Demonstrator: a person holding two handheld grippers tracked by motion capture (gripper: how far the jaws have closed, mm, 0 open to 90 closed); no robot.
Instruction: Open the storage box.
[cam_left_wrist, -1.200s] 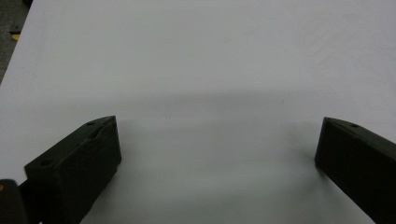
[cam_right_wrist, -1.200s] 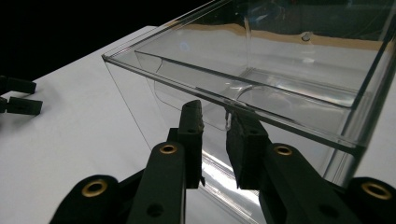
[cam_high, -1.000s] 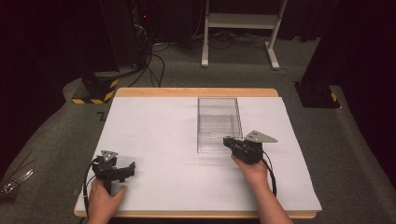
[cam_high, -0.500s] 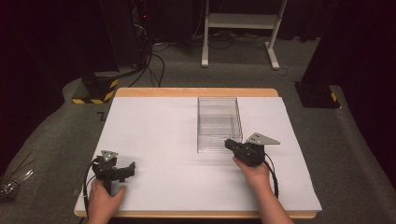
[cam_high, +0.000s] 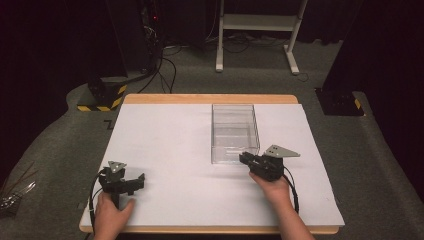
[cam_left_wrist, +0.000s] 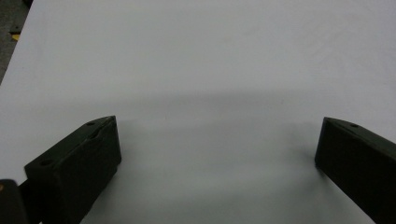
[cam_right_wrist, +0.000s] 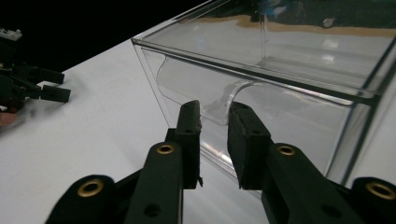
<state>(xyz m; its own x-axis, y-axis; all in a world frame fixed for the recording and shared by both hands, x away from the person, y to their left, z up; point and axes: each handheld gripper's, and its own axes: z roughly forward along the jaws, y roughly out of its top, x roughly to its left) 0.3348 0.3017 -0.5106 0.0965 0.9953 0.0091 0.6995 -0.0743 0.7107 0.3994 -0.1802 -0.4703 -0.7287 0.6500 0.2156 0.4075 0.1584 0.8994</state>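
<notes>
Clear, empty plastic box, open-topped and upright on the white surface. Its near wall lies just ahead of the right gripper.

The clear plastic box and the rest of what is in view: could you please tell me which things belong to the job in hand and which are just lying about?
In the job:
- clear plastic box, with its curved front handle
- right gripper, jaws just opened slightly, at that handle

Lying about:
- left gripper, open over bare white tabletop
- yellow-black striped block on the floor
- white frame behind

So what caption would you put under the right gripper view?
Right gripper, jaws a little apart, at the curved handle of a clear plastic box on a white table.
</notes>
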